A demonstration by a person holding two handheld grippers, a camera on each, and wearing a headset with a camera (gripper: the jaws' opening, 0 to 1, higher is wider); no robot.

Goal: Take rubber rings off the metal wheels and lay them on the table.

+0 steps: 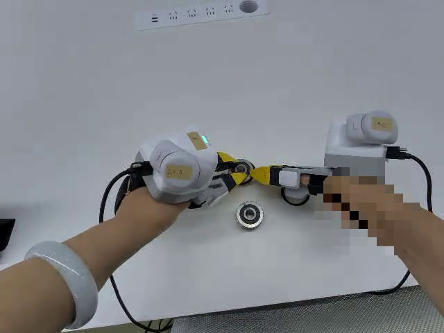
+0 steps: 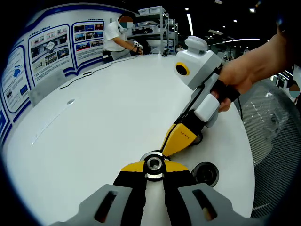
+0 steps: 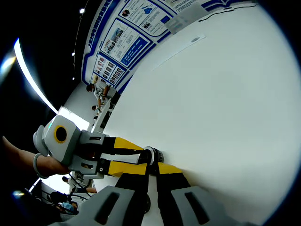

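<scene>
White table (image 1: 83, 104), wide and bare at the left. One metal wheel (image 1: 249, 215) sits flat near the front edge, with a black rubber ring (image 1: 297, 204) lying just right of it. There's a power strip (image 1: 201, 14) at the far side, and a black cable (image 1: 102, 205) trails off the front.

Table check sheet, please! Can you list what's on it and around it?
Surface: white table, plain.
Job's things: one metal wheel in the left gripper's jaws; second metal wheel lying loose; black ring, probably rubber, on the table by the right gripper.
Clutter: power strip at the far edge.
Grippers: left gripper shut on the held wheel; right gripper has its tips at that wheel, grip unclear.
Cables: black cables run from both grippers.
Surroundings: wall posters, shelves, a person at the far end.
</scene>
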